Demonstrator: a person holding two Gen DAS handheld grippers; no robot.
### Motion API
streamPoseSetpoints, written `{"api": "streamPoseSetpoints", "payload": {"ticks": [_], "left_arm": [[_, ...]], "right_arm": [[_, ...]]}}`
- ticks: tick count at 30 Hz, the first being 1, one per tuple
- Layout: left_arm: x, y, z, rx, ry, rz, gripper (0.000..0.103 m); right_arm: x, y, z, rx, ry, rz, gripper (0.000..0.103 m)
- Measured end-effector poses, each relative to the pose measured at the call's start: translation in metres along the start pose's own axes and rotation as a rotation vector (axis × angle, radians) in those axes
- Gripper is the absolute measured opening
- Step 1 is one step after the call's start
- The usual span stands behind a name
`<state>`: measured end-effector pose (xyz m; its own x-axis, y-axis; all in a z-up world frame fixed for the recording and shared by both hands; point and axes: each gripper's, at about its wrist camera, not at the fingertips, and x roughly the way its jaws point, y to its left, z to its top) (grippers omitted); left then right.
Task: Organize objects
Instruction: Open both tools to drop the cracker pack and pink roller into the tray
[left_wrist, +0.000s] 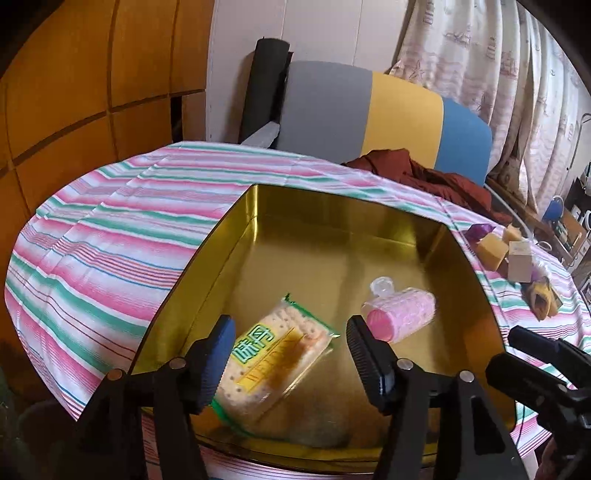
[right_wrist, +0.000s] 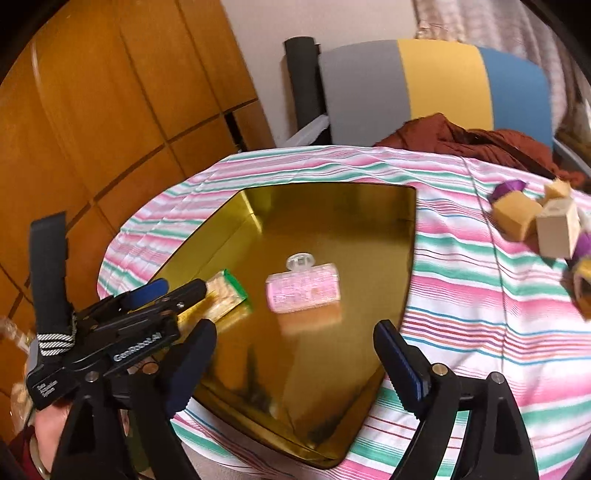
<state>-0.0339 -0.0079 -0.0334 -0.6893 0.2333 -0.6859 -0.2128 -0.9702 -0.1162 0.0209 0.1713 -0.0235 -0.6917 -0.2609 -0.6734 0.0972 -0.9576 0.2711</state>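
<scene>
A gold metal tin lies open on the striped tablecloth. Inside it are a cracker packet with a green edge and a pink hair roller with a clear clip. My left gripper is open just above the cracker packet, its fingers apart from it; it also shows in the right wrist view. My right gripper is open and empty above the tin's near part.
Wooden blocks and purple and yellow pieces lie on the cloth right of the tin. A red-brown garment and a striped chair back stand behind the table. Wooden cabinets are at left.
</scene>
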Motion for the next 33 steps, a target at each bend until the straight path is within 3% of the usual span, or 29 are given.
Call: {"api": "streamPoseSetpoints", "payload": {"ticks": [22,33], "left_arm": [[-0.024,-0.065,-0.007,0.120,-0.043,-0.161,0.063],[-0.041,-0.119,-0.022,0.213,-0.043,-0.286,0.063]], "right_arm": [[-0.023,-0.055,-0.001,0.103,-0.036,-0.108,0.091],[-0.063,-0.147,-0.010,0.183,-0.059,-0.314,0.093]]}}
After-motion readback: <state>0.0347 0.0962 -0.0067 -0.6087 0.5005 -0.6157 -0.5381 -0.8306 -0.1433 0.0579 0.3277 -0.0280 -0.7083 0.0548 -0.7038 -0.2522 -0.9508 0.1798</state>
